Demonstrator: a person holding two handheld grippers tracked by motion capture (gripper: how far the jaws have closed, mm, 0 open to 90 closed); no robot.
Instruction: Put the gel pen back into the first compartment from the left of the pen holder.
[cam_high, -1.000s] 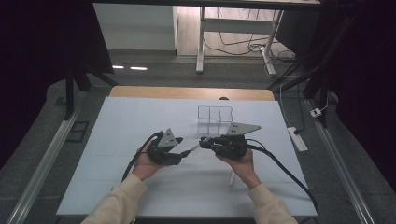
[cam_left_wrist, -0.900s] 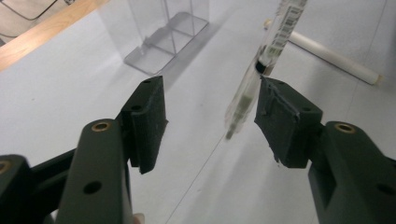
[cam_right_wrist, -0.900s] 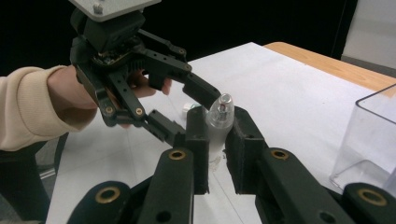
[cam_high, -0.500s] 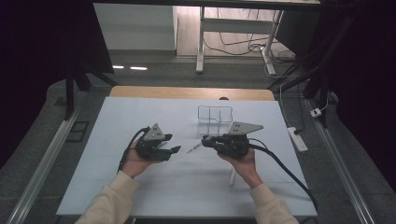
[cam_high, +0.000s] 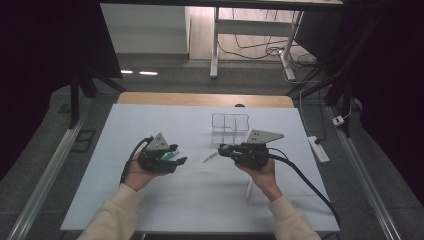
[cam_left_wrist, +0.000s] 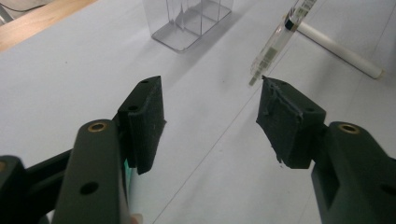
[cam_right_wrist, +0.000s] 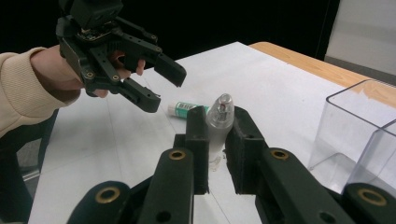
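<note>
We clamp the right claw (cam_right_wrist: 216, 140) on a clear pen (cam_right_wrist: 219, 122) | left claw (cam_left_wrist: 210, 121) gapes empty, pen tip just ahead | clear box (cam_high: 230, 127) beyond.

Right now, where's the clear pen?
The clear pen is clamped in the right claw near table centre, tip toward the open left claw, just in front of the clear organizer.
</note>
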